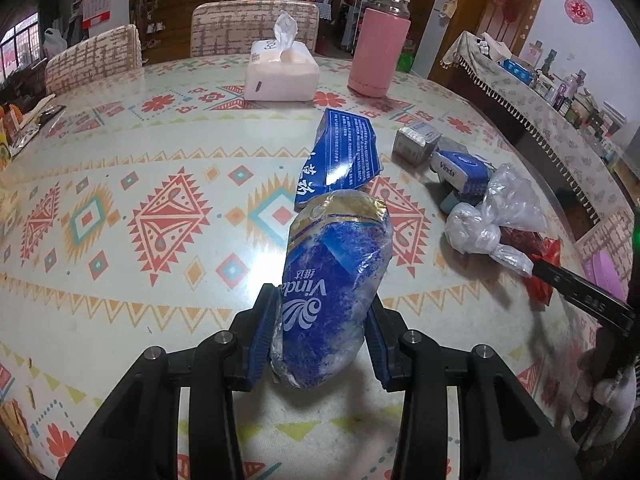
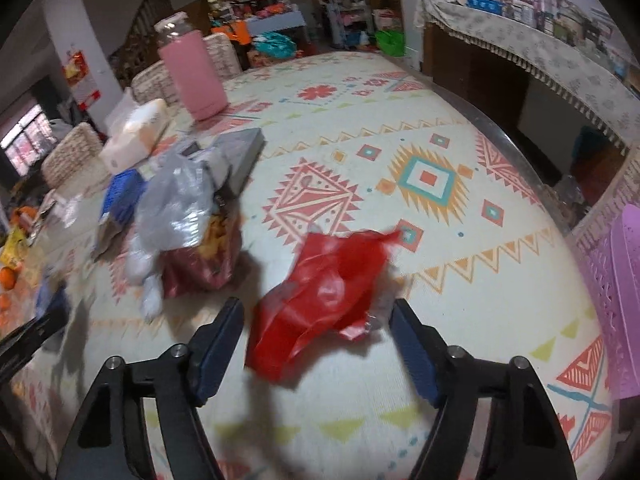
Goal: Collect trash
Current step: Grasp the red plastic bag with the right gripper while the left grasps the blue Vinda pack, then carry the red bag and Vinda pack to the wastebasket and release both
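Trash lay across the table (image 1: 120, 152): my left gripper (image 1: 322, 334) pinched a blue Vinda wrapper (image 1: 332, 280) while my right gripper (image 2: 316, 344), spread wide, straddled a red bag (image 2: 320, 296), needing closure next

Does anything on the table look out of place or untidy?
Yes. Crumpled wrappers lie loose on the table: a blue package, a knotted clear plastic bag and a red plastic bag.

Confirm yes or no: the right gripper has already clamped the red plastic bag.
No: the red plastic bag lies between the right gripper fingers, but both pads stand clear of it, jaws open.
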Action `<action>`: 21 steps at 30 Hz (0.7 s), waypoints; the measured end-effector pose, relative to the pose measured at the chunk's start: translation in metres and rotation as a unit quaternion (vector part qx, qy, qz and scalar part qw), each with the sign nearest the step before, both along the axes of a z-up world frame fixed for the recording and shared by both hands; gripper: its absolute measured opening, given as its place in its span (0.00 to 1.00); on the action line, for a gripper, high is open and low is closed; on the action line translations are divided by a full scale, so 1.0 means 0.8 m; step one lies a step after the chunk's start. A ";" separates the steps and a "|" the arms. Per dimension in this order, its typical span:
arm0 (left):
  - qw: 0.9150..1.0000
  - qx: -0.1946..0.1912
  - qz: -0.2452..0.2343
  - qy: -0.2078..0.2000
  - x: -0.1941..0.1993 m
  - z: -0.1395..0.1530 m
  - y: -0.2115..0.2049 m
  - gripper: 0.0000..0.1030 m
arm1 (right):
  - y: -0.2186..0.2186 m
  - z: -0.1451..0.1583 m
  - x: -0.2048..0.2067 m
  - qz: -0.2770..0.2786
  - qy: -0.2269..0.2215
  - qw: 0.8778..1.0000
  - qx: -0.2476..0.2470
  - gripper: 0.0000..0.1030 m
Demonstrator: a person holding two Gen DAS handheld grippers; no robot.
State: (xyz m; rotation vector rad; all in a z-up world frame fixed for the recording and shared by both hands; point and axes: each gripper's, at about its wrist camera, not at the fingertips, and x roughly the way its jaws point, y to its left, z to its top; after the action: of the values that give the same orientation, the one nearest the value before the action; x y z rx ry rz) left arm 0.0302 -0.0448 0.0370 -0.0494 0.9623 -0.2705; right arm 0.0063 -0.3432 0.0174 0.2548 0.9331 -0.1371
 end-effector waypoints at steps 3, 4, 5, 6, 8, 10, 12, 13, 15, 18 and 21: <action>1.000 0.003 -0.003 -0.001 -0.002 0.000 -0.003 0.40 | 0.010 -0.003 0.008 -0.007 0.003 0.999 -0.038 0.69; 1.000 0.005 -0.003 -0.002 -0.003 0.000 -0.005 0.40 | 0.013 -0.003 0.008 -0.008 0.003 0.999 -0.052 0.56; 1.000 0.007 -0.004 -0.004 -0.004 0.000 -0.006 0.40 | 0.016 -0.003 0.008 -0.008 0.002 0.998 -0.069 0.56; 1.000 0.009 -0.004 -0.004 -0.004 0.000 -0.007 0.40 | 0.017 -0.004 0.007 -0.005 0.000 0.997 -0.071 0.55; 1.000 0.009 -0.004 -0.004 -0.004 0.000 -0.007 0.40 | 0.016 -0.002 0.003 -0.002 -0.002 0.998 -0.066 0.52; 1.000 0.008 -0.003 -0.005 -0.005 0.000 -0.007 0.40 | 0.011 0.000 -0.004 -0.003 -0.004 0.999 -0.053 0.51; 1.000 0.008 -0.001 -0.005 -0.005 0.000 -0.007 0.40 | 0.005 0.003 -0.012 -0.002 -0.007 0.999 -0.038 0.50; 1.000 0.007 0.000 -0.005 -0.005 0.000 -0.007 0.40 | 0.005 0.004 -0.015 -0.001 -0.009 0.999 -0.033 0.50; 1.000 0.007 0.003 -0.004 -0.005 -0.001 -0.006 0.40 | 0.000 0.011 -0.029 0.000 -0.016 1.000 -0.022 0.50; 1.000 0.005 0.007 -0.002 -0.004 -0.002 -0.004 0.40 | -0.008 0.020 -0.048 0.001 -0.023 1.000 -0.001 0.50; 1.000 0.005 0.008 -0.001 -0.004 -0.002 -0.003 0.40 | -0.020 0.031 -0.072 -0.004 -0.033 0.999 0.015 0.50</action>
State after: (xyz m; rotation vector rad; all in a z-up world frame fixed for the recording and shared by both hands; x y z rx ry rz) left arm 0.0270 -0.0474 0.0352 -0.0479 0.9604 -0.2520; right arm -0.0511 -0.3593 0.0421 0.2887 0.8699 -0.1215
